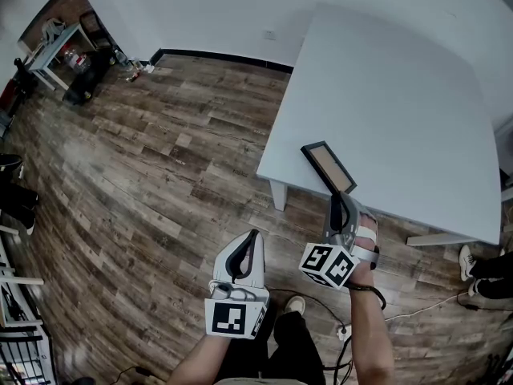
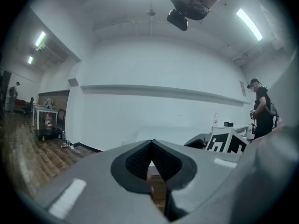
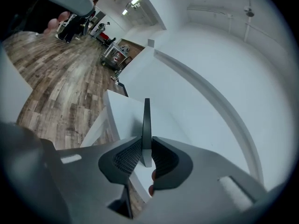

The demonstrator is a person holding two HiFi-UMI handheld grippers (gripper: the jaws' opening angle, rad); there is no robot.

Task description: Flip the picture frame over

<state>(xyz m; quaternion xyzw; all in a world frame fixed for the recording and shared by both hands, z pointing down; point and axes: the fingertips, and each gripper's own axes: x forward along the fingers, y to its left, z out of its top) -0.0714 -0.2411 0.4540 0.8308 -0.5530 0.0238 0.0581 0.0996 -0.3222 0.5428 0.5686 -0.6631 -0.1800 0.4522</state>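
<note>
The picture frame (image 1: 328, 167) is black-rimmed with a brown panel showing, and it is held tilted over the near edge of the white table (image 1: 401, 95). My right gripper (image 1: 341, 207) is shut on the frame's near edge. In the right gripper view the frame (image 3: 146, 125) stands edge-on between the ribbed pads, rising straight up from them. My left gripper (image 1: 250, 247) hangs over the wooden floor, left of the right one, with its jaws closed together and nothing between them. In the left gripper view its pads (image 2: 140, 160) meet at a point.
The table's leg (image 1: 278, 195) stands just left of the frame. Wooden floor (image 1: 144, 175) spreads to the left, with a small table and clutter (image 1: 64, 54) in the far corner. A person (image 2: 260, 108) stands at the right. Another person's shoes (image 1: 481, 275) show at the right edge.
</note>
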